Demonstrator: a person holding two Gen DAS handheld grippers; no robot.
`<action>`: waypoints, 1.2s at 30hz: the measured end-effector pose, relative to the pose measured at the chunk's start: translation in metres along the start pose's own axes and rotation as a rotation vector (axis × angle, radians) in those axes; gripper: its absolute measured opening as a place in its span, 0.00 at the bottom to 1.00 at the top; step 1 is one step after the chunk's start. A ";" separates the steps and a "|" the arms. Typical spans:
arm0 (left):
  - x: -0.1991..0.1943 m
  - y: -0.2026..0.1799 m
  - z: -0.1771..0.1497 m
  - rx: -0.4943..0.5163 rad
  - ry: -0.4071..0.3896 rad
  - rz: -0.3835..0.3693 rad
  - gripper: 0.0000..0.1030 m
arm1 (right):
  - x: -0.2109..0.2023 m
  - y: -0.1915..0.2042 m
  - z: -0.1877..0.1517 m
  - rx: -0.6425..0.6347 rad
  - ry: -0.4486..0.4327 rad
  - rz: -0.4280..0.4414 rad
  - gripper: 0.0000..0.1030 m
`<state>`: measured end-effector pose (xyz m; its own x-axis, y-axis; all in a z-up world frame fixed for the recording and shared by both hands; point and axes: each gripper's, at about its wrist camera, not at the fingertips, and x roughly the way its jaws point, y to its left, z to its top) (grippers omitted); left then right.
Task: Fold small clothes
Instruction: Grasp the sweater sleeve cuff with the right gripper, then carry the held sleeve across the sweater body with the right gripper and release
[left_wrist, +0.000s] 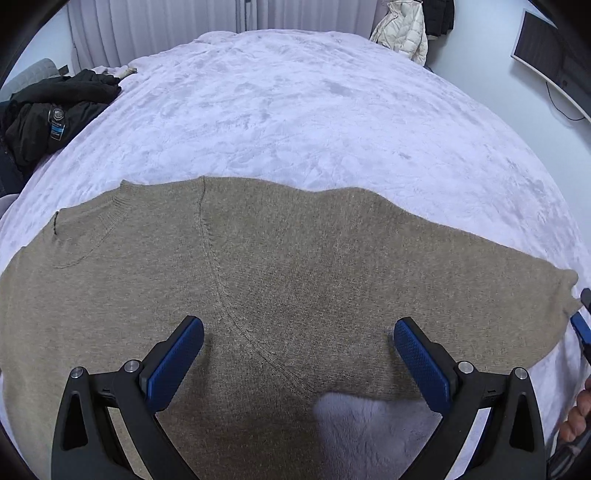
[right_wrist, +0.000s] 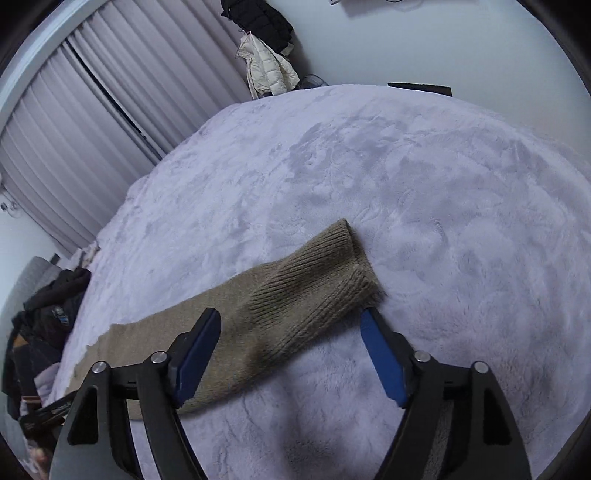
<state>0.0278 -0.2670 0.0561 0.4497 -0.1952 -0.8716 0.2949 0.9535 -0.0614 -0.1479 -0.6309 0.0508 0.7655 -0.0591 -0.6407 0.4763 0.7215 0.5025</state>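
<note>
The tan sweater (left_wrist: 280, 266) lay spread flat across the lower frame on the bed (left_wrist: 295, 110), no fold apparent. Left tongs (left_wrist: 298, 338) hovered agape over its shoulder seam; right tongs (right_wrist: 290, 325) gaped around the sleeve cuff (right_wrist: 325, 273). Folding seemed barely begun.

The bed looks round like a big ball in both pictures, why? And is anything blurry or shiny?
Left wrist view: the fisheye lens bulges the blanket into a dome, with black corners; the sweater is sharp, with soft shadow near the left gripper. Right wrist view: same bulge, curtains bent; the sleeve cuff is crisp, with a dim shadow under the right gripper. No glare.
</note>
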 end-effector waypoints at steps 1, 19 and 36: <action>0.002 -0.001 0.000 0.007 0.010 0.010 1.00 | 0.003 -0.002 0.003 0.025 -0.003 0.020 0.79; 0.049 0.023 0.013 -0.035 0.136 0.096 1.00 | 0.011 0.014 0.003 -0.091 -0.023 -0.161 0.08; 0.027 0.033 -0.026 -0.049 0.014 0.043 1.00 | 0.026 0.008 -0.011 -0.148 0.013 -0.262 0.08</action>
<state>0.0280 -0.2347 0.0185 0.4492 -0.1506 -0.8807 0.2336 0.9712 -0.0470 -0.1291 -0.6188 0.0323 0.6184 -0.2484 -0.7456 0.5882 0.7755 0.2296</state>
